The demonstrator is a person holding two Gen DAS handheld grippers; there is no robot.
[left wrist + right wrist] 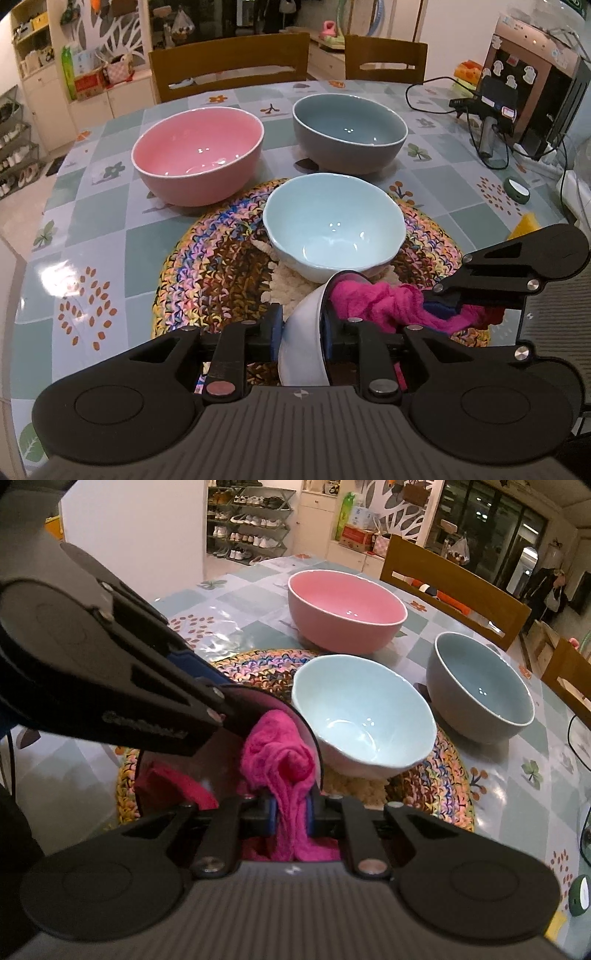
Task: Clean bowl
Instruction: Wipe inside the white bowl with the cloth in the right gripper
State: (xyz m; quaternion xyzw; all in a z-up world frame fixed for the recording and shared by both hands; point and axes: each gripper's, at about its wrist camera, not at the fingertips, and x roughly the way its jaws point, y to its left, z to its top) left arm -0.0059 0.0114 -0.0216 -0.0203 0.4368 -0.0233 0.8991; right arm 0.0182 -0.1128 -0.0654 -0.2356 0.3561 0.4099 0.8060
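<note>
A glossy bowl (303, 350), white outside and dark inside, is gripped by its rim in the left tool (303, 332), tilted above a braided multicolour mat (214, 266). A fuzzy magenta cloth (280, 760) is pinched in the closed right tool (291, 812) and pressed inside that bowl. Farther on the checked worktop (92, 221), smooth round pink (199, 155), grey (349, 131) and pale blue (334, 227) bowls are seen.

My left gripper (303, 334) is clamped on the rim of a tilted bowl (301, 347), one finger inside the wall and one outside. My right gripper (291, 808) is pinched shut on a pink cloth (277, 753), reaching in from the right so its fingers sit just beside my left gripper's.
</note>
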